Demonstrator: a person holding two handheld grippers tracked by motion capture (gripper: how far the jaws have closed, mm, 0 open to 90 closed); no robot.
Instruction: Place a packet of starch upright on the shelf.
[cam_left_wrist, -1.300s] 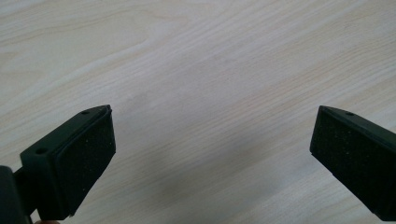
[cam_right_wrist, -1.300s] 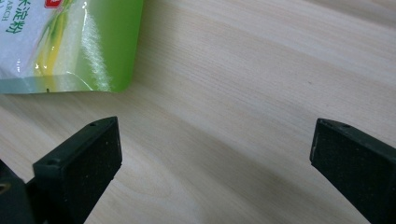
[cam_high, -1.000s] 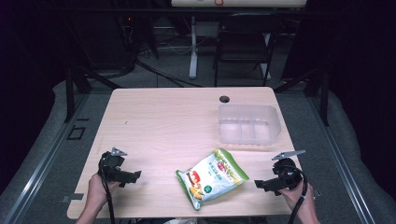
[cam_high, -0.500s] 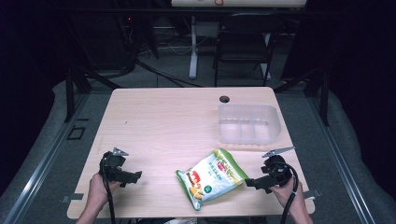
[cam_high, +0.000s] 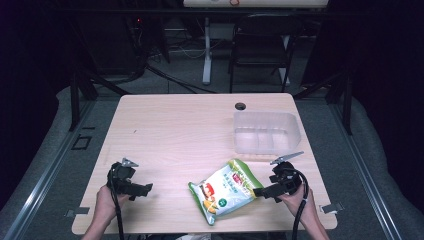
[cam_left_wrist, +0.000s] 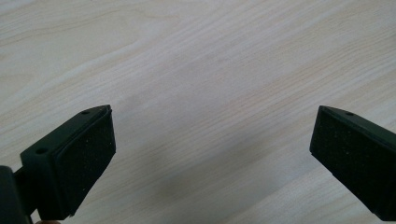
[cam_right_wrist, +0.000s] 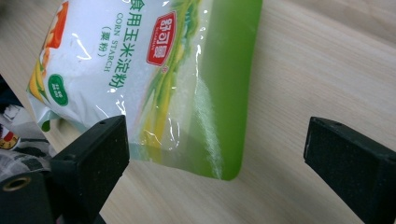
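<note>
My right tongs (cam_high: 259, 191), jaws spread and empty, sit just beside the green-and-white plastic corn starch pouch (cam_high: 224, 189) lying flat, long axis running away leftward; left tongs (cam_high: 147, 188) released, well apart; clear plastic tub (cam_high: 265, 131) beyond

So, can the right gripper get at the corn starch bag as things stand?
Probably yes. The right gripper is open right at the edge of the corn starch bag, whose green corner lies just ahead of its jaws, with bare table and nothing between.
</note>
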